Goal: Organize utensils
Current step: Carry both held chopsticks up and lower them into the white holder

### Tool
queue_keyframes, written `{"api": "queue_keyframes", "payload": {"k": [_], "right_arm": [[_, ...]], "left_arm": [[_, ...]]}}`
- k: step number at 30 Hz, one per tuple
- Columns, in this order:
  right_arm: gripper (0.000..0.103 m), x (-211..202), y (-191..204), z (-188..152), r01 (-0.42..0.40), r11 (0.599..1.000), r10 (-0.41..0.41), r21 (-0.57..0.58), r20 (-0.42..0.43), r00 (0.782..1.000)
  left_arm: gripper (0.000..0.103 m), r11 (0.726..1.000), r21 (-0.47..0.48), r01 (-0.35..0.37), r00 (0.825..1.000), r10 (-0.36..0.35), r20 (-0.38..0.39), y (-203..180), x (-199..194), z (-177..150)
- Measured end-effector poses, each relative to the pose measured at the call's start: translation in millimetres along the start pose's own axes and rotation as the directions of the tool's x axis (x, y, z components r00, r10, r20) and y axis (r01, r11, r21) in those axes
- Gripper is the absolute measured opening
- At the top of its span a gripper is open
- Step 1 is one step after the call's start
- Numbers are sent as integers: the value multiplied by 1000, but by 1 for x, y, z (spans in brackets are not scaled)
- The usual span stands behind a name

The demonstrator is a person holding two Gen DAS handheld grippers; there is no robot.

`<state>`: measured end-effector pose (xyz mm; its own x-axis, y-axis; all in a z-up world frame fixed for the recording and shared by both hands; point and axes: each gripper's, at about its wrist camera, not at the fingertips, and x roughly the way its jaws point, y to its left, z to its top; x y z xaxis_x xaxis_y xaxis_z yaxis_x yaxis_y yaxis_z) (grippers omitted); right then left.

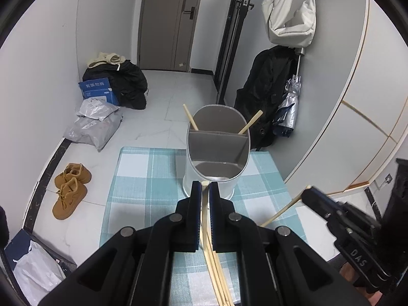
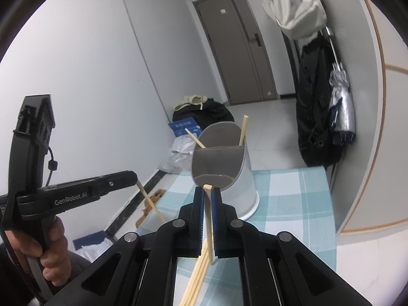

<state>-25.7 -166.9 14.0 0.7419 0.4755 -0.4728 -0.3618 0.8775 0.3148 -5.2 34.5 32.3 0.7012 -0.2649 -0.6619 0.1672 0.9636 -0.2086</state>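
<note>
Two chopsticks (image 1: 190,119) lean apart in the back compartment of the grey divided holder (image 1: 216,150), which stands on the checked cloth (image 1: 142,178) over the bench. The left gripper (image 1: 205,186) has its fingers closed on one pale wooden chopstick; the right gripper (image 2: 207,191) is likewise clamped on one. More chopsticks lie below each gripper, number unclear. Only the right wrist view shows a hand (image 2: 48,250); only the left shows two tan shoes (image 1: 70,188) on the floor.

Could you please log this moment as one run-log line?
left gripper: shut on chopstick | right gripper: shut on chopstick | holder: upright on checked cloth, two chopsticks in rear compartment
</note>
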Motion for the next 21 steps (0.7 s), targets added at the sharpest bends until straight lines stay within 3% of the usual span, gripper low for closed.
{"api": "queue_keyframes", "payload": {"k": [8, 14, 21], "right_arm": [[5, -7, 5, 24, -2, 1000, 2, 1, 8, 1000], [5, -12, 11, 61, -13, 1000, 13, -18, 14, 1000], [5, -15, 15, 108, -28, 999, 29, -31, 25, 999]], "left_arm": [[2, 1000, 16, 13, 1000, -13, -8, -3, -10, 24], [2, 995, 76, 62, 997, -59, -39, -21, -19, 47], [2, 991, 105, 83, 997, -82, -16, -31, -35, 84]]}}
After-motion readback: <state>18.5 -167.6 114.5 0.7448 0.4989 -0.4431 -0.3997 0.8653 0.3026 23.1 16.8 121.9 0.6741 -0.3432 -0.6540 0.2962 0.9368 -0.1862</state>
